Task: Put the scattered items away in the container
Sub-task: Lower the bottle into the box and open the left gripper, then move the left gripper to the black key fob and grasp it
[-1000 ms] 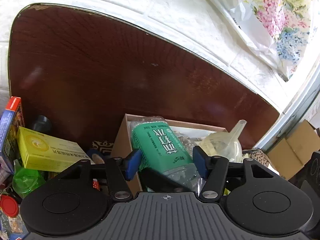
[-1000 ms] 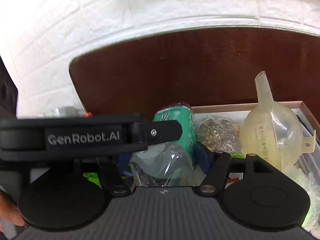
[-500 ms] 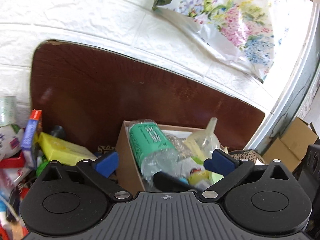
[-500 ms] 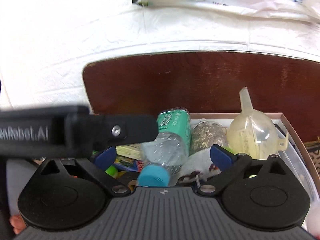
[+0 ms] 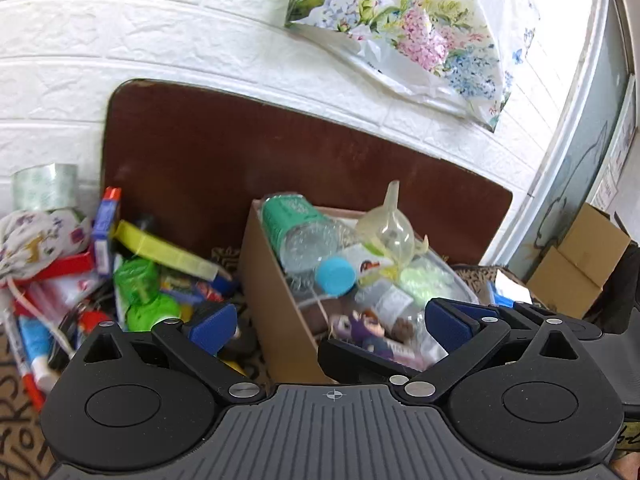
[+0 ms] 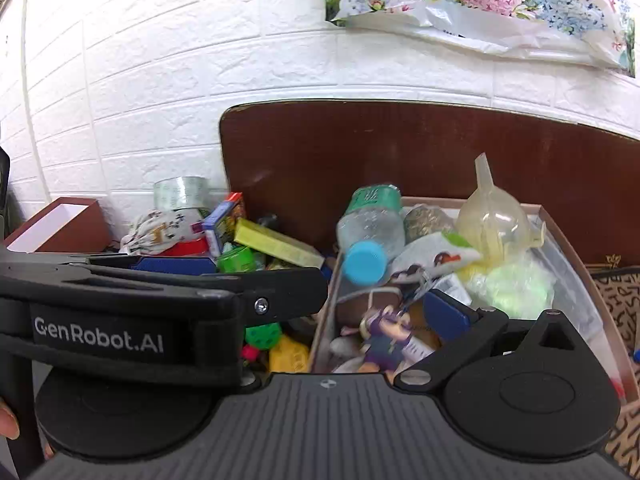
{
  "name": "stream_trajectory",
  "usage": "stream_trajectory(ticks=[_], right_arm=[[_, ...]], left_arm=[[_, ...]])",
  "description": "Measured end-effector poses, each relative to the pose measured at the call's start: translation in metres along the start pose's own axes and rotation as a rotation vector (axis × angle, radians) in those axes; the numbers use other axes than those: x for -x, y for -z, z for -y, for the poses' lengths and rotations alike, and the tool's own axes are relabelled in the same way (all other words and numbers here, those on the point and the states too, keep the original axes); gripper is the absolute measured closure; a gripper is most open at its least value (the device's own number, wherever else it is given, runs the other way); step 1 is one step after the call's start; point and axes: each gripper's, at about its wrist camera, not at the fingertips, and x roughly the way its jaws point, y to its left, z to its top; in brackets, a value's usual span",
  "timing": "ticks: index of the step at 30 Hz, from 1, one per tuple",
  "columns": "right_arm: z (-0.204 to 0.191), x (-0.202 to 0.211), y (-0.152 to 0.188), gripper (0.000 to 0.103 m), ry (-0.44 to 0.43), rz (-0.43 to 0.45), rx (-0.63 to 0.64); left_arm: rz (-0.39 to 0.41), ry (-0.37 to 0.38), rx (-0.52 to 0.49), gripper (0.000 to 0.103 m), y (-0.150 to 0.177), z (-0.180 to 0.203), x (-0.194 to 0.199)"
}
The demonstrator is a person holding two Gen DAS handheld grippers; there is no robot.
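You have the box (image 5: 267,300) in front of the board (image 5: 224,160), with the bottle (image 5: 298,232) lying in its left side, the funnel (image 5: 390,232) just to the bottle's right, the pile of loose items (image 5: 140,276) left of the box, and the tape roll (image 5: 45,184) behind that pile.

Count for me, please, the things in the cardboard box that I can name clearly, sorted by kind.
Bottle with blue cap: 1
Translucent funnel: 1
Purple cartoon figure: 1
Pale green bubble wrap: 1
Printed white pouch: 1
Total: 5; more lies underneath in the cardboard box, too hidden to name.
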Motion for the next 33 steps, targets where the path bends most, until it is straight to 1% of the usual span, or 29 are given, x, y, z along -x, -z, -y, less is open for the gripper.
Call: stream_trajectory(ticks=[5, 11, 17, 21, 26, 28, 31, 33], right_arm=[[-0.019, 0.016, 0.008, 0.000, -0.016, 0.006, 0.003], [-0.047, 0.035, 0.020, 0.000, -0.035, 0.015, 0.036], [-0.083, 0.040, 0.048, 0.000, -0.076, 0.014, 0.100], [-0.108, 0.037, 0.076, 0.000, -0.073, 0.016, 0.133], [-0.124, 0.023, 0.103, 0.000, -0.104, -0.018, 0.129], [-0.128, 0.016, 0.111, 0.000, -0.115, -0.040, 0.127], [-0.129, 0.005, 0.117, 0.000, -0.105, -0.058, 0.119], [-0.126, -0.002, 0.118, 0.000, -0.101, -0.061, 0.095]], left_arm=[[0.031, -0.018, -0.023, 0.000, 0.011, 0.001, 0.031], [0.057, -0.030, -0.003, 0.000, 0.029, -0.009, 0.066], [0.084, -0.065, 0.058, 0.000, 0.069, -0.036, 0.101], [0.056, -0.090, 0.117, 0.000, 0.100, -0.059, 0.113], [0.021, -0.108, 0.145, 0.000, 0.128, -0.083, 0.118], [0.003, -0.117, 0.151, 0.000, 0.134, -0.092, 0.116], [-0.027, -0.148, 0.163, 0.000, 0.138, -0.106, 0.110], [-0.034, -0.145, 0.176, 0.002, 0.137, -0.114, 0.105]])
